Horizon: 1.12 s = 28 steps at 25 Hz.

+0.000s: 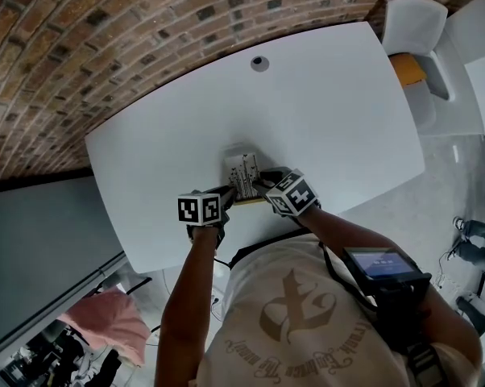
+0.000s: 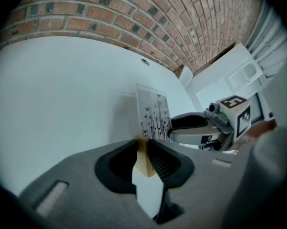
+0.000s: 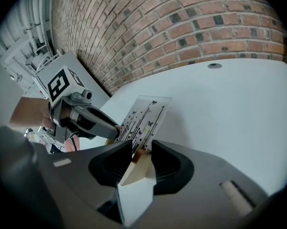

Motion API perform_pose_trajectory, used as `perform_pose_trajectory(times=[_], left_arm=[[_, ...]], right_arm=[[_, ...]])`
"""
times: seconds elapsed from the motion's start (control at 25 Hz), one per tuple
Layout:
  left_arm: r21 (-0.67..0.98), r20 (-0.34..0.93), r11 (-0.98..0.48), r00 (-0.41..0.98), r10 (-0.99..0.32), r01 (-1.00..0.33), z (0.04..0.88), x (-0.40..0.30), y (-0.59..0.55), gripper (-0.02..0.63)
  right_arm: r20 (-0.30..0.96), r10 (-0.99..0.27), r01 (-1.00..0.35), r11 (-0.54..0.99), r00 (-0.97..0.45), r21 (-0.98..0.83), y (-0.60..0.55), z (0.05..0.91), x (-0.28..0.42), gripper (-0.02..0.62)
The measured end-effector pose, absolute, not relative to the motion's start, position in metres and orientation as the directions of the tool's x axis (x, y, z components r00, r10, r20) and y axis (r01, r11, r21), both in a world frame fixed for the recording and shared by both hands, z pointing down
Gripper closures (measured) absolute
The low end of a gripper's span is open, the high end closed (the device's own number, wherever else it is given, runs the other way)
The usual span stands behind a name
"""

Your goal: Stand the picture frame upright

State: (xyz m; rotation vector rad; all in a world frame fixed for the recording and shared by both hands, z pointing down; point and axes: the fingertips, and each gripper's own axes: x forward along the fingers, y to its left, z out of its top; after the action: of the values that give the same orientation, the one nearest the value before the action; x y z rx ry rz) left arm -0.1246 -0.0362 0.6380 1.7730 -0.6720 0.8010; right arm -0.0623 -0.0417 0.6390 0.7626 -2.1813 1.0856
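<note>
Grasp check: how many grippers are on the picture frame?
2. The left gripper grips the picture frame at its base's left end; right gripper at the right end. None hidden.

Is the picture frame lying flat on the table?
No, the picture frame leans up off the white table, held at its bottom edge by the right gripper.

Clamped and tilted downward: left tongs [image 2: 144,146]; right tongs [image 3: 142,150]

One picture frame [image 1: 244,175], one table [image 1: 323,111], two grippers [image 1: 229,193] [image 1: 263,185].
</note>
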Motion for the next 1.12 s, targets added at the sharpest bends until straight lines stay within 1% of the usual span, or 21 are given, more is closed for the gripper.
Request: perform_pose_trajectory(times=[0.44,1.12], left_arm=[[0.548,0.771,-0.336,0.618,-0.153,-0.766,0.624,-0.131,-0.056,0.525],[0.529,0.730,-0.321,0.615,-0.299,-0.785,0.614,-0.120,-0.103,0.525]], right_arm=[[0.695,-0.276,-0.685,0.597,-0.664,-0.418,-0.064,0.625,-0.069,0.462],[0.668,-0.293,-0.621,0.713,-0.684,-0.324,-0.116,0.610,-0.057,0.463]])
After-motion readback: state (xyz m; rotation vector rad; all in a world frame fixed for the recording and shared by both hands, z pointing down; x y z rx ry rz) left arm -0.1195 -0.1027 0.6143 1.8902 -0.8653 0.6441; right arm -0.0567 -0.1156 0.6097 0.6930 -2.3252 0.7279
